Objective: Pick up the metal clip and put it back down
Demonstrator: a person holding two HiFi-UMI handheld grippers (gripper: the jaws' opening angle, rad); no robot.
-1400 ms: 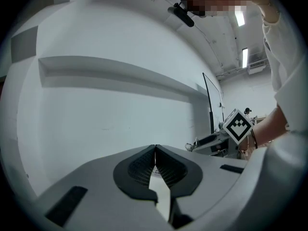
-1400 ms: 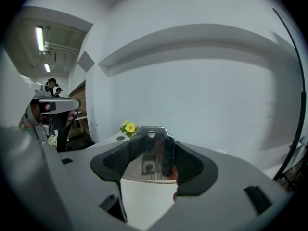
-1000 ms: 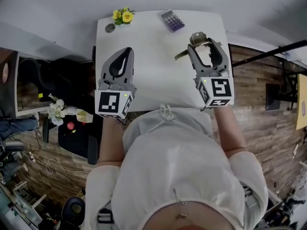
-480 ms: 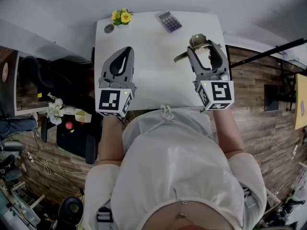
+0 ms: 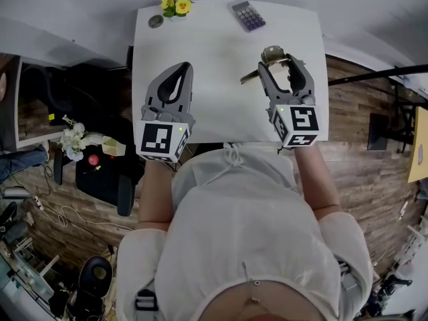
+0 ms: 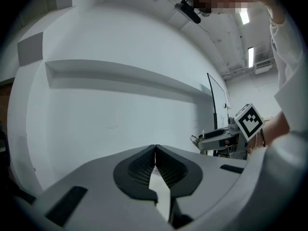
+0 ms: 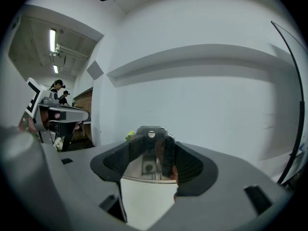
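Note:
My right gripper (image 5: 279, 60) is shut on the metal clip (image 5: 271, 54), a shiny bulldog clip held above the right half of the white table (image 5: 221, 65). One clip handle (image 5: 249, 77) sticks out to the left of the jaws. In the right gripper view the clip (image 7: 151, 153) fills the gap between the ribbed pads, its top tab with a hole poking above them. My left gripper (image 5: 182, 67) hovers over the table's left half, shut with nothing in it; in the left gripper view its pads (image 6: 155, 165) meet at the tips.
A calculator (image 5: 249, 15) lies at the table's far edge. A small pot of yellow flowers (image 5: 174, 4) and a round grey disc (image 5: 156, 21) stand at the far left corner. A black chair and clutter sit on the floor left of the table.
Both grippers sit slightly nearer me in the view as the head camera shifted. The right gripper keeps the clip in the same hold.

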